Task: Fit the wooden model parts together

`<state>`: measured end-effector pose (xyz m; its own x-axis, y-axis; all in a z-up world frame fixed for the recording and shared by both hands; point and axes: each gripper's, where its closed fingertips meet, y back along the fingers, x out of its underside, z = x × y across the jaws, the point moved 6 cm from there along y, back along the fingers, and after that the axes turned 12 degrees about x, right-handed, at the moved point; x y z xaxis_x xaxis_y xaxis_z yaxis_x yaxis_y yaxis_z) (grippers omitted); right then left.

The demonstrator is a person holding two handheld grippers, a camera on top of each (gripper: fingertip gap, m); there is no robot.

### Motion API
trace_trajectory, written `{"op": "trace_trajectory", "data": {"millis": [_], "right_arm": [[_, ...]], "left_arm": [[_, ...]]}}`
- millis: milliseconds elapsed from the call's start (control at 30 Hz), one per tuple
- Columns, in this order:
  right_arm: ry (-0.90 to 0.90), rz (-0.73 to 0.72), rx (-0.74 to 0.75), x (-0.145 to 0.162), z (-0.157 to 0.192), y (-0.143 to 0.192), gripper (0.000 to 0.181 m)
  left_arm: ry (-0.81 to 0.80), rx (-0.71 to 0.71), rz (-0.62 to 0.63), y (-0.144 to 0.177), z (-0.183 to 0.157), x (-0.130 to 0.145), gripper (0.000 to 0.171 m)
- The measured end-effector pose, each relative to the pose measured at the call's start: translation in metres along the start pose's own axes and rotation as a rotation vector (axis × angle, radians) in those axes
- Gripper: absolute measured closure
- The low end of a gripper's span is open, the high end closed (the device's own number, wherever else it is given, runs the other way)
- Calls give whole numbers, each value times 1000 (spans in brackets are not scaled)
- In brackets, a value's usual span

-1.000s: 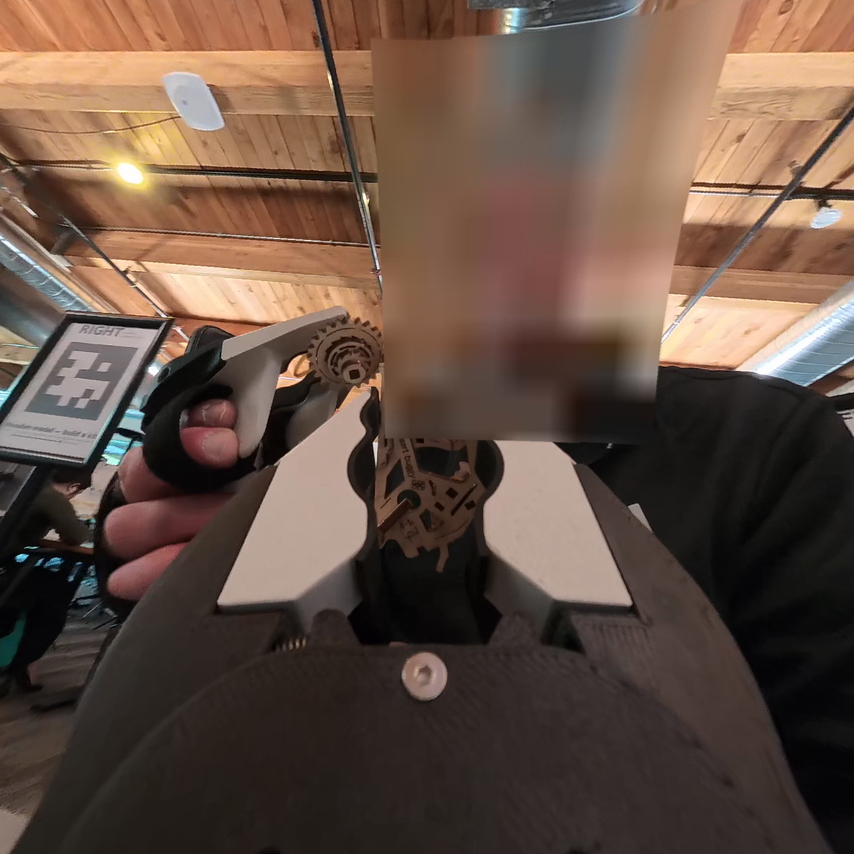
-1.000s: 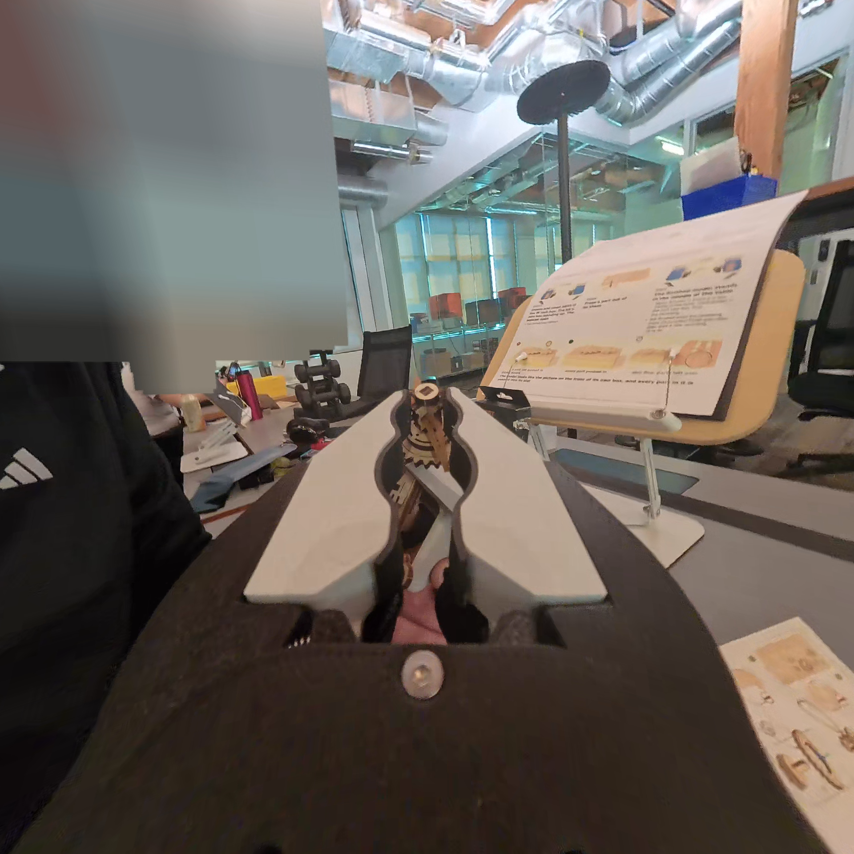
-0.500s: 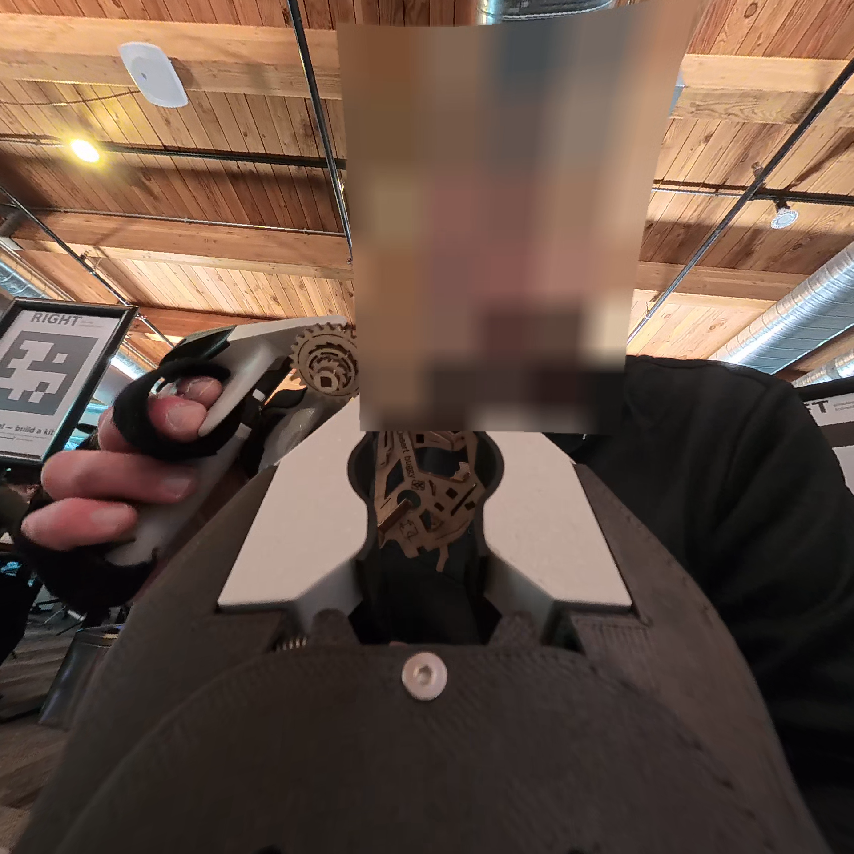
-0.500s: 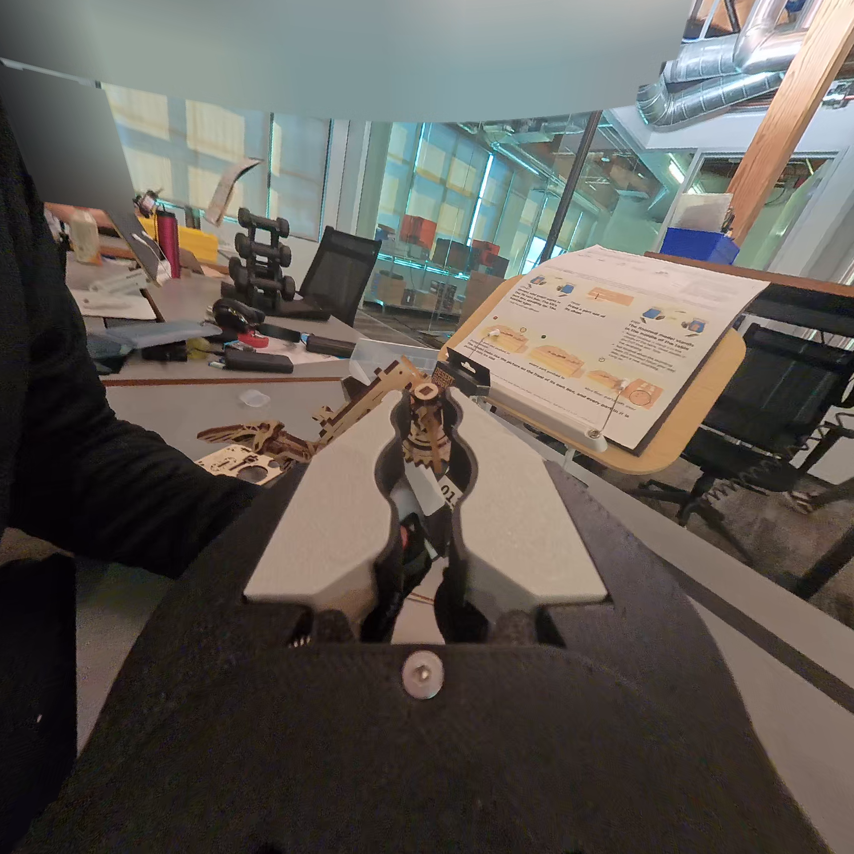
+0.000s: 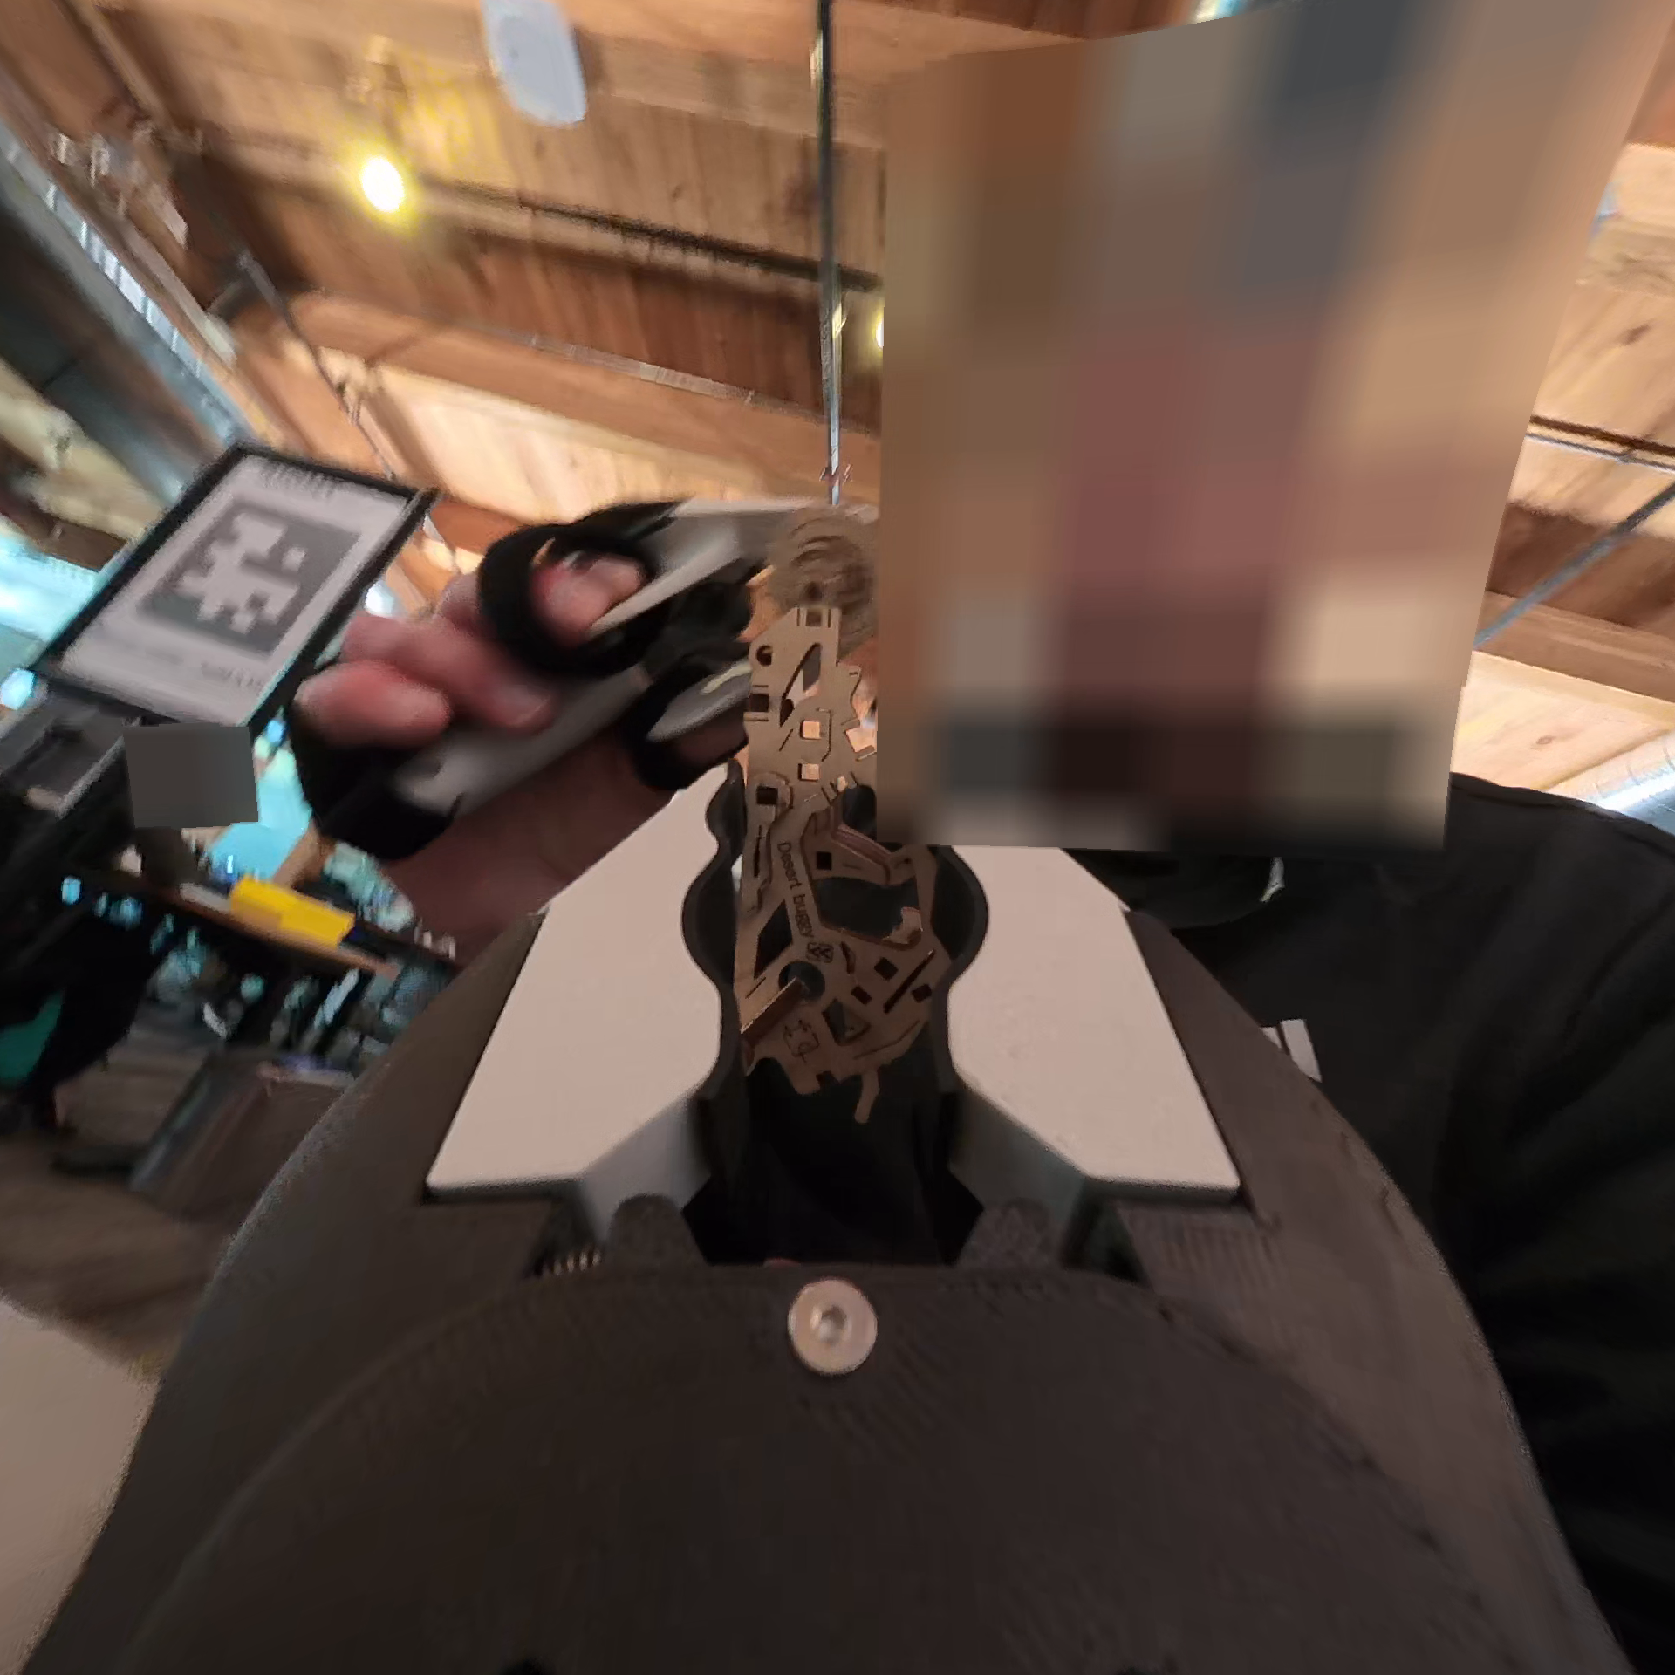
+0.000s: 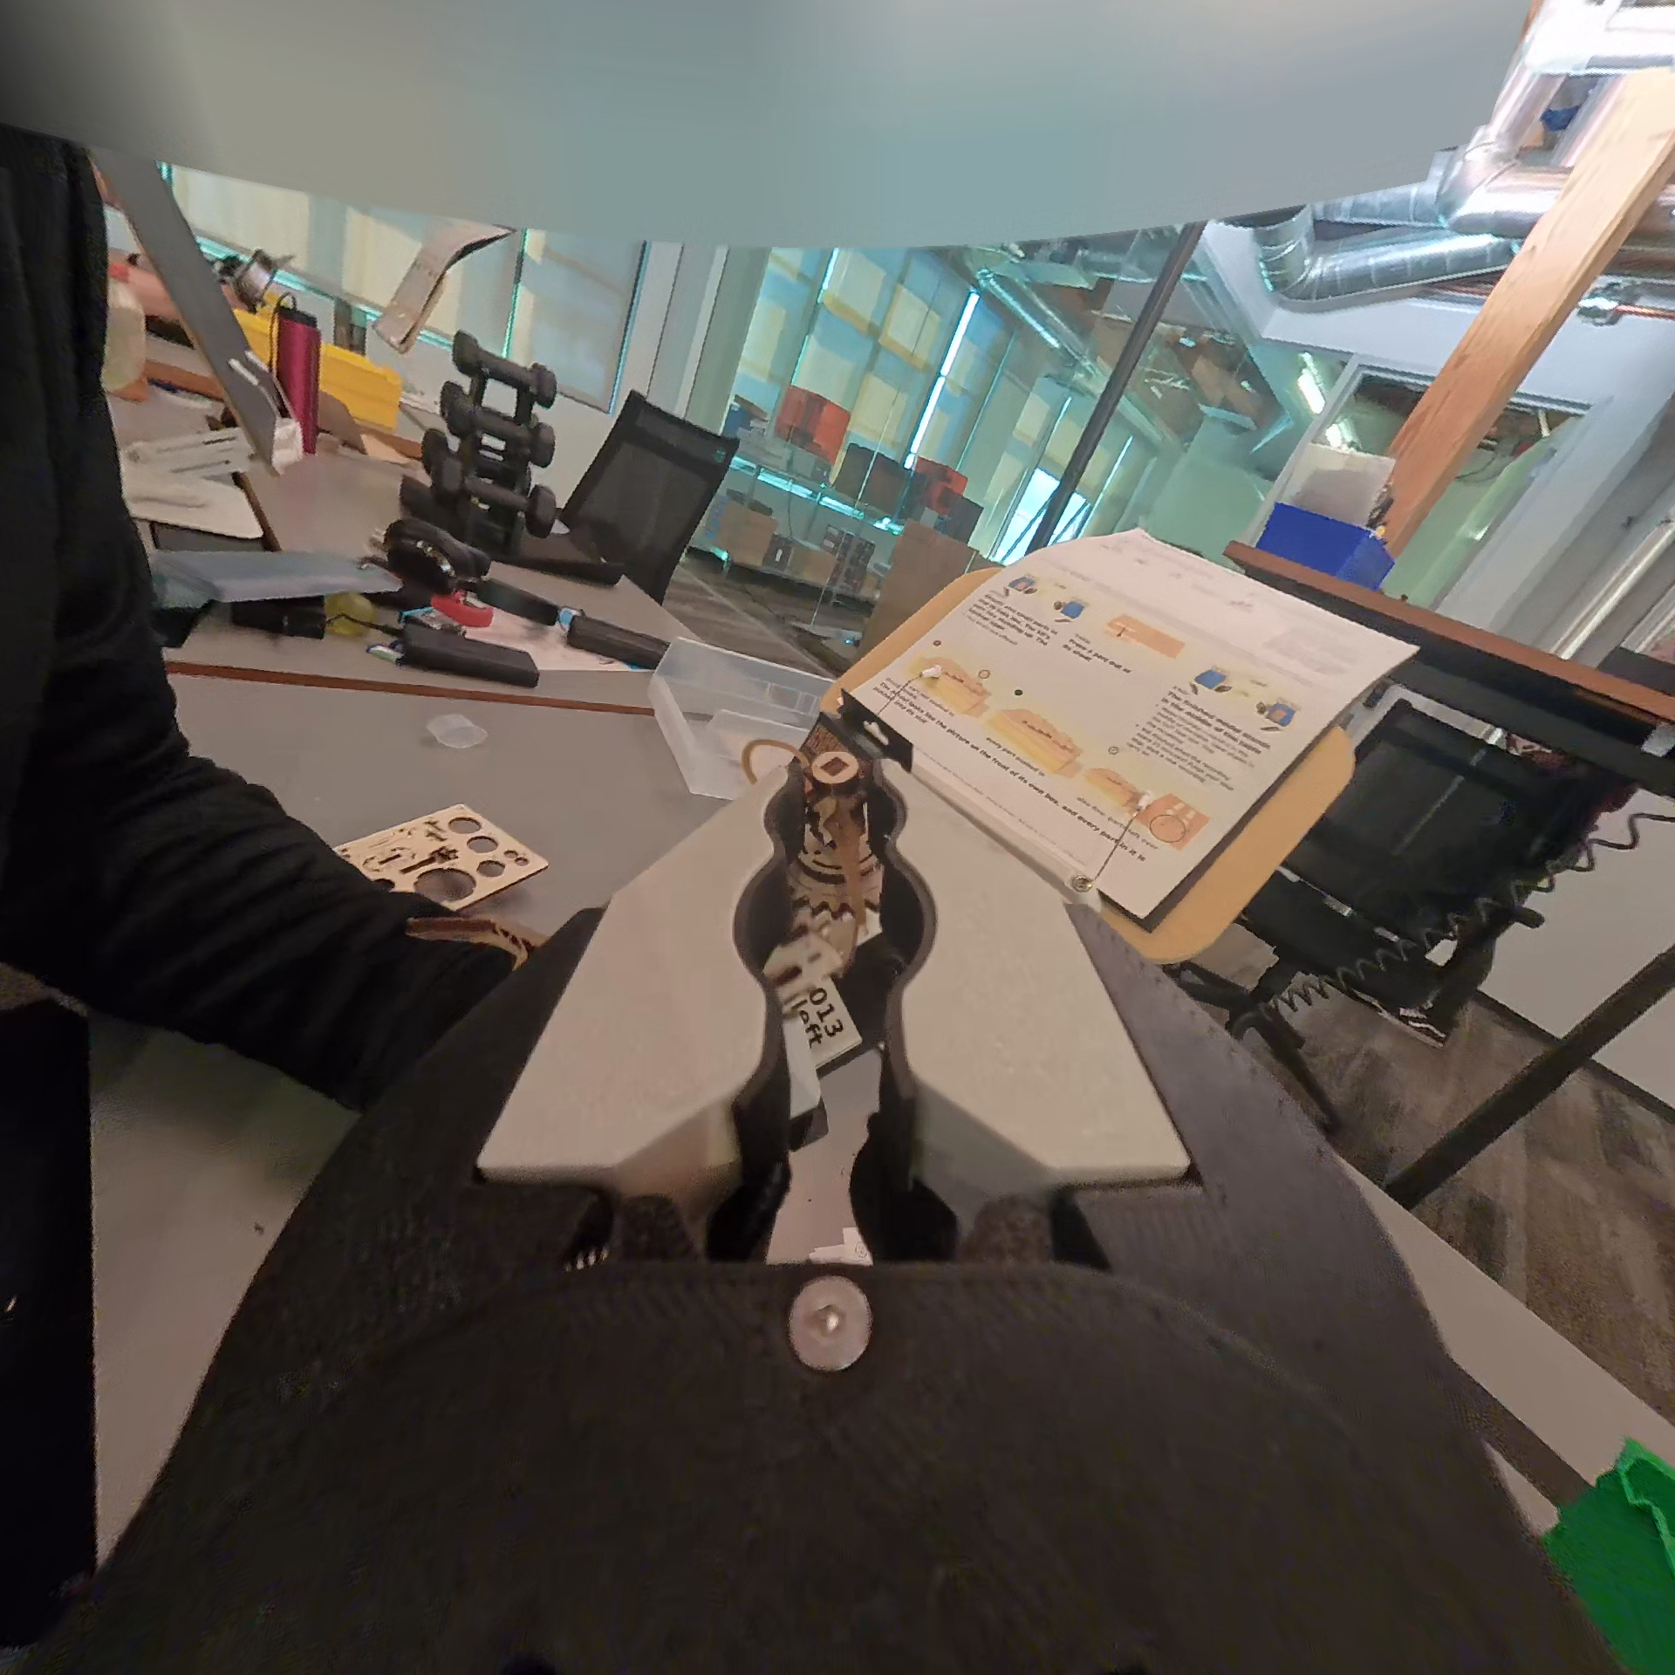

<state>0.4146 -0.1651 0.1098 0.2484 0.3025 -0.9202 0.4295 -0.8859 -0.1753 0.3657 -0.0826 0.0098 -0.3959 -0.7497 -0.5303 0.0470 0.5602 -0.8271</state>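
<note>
The grey table [image 6: 381,770] is carrying the loose material in the right wrist view and is lying well below both tools. A tan reading stand [image 6: 1260,870] is standing at its far right side and is propping up an open instruction sheet [image 6: 1115,707] with coloured diagrams. A clear plastic box [image 6: 725,716] is sitting just left of the stand. A punched-out plywood sheet [image 6: 444,852] is lying flat on the table near the person's black sleeve [image 6: 181,870].

The left gripper [image 5: 838,870] is pointing up toward the wooden ceiling [image 5: 562,299]. Its jaws are closing near their tips on a flat wooden frame plate [image 5: 829,979], which is standing upright, edge toward the camera, and projecting above the fingertips. The plate is filling the scalloped gap between the pads.

The right gripper [image 6: 834,798] is closing its jaws nearly all the way on a wooden gear assembly [image 6: 829,843]. The assembly is sitting at the fingertips with its square-holed hub facing outward. In the left wrist view this gripper [image 5: 798,580] is appearing beyond the plate, worked by a hand [image 5: 471,725], and the gear [image 5: 820,566] is hovering at the plate's upper end. That area is blurred, so contact between gear and plate cannot be confirmed.

A white labelled tag [image 6: 829,1024] is showing between the right gripper's pads, below the gear assembly.
</note>
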Motion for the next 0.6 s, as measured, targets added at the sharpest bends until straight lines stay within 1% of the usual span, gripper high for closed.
{"op": "trace_trajectory", "data": {"millis": [133, 200, 300, 400, 600], "right_arm": [[-5, 28, -36, 5, 6, -4, 171], [-29, 39, -42, 11, 7, -5, 172], [-41, 58, -42, 22, 7, -6, 171], [-8, 78, -48, 31, 8, -4, 171], [26, 97, -81, 41, 12, -2, 171]], "left_arm": [[42, -68, 40, 1, 11, 7, 134], [57, -90, 32, 3, 15, 8, 134], [61, -94, 23, 3, 15, 8, 134], [60, -89, 17, 3, 15, 7, 134], [61, -86, 8, 4, 15, 6, 134]]}}
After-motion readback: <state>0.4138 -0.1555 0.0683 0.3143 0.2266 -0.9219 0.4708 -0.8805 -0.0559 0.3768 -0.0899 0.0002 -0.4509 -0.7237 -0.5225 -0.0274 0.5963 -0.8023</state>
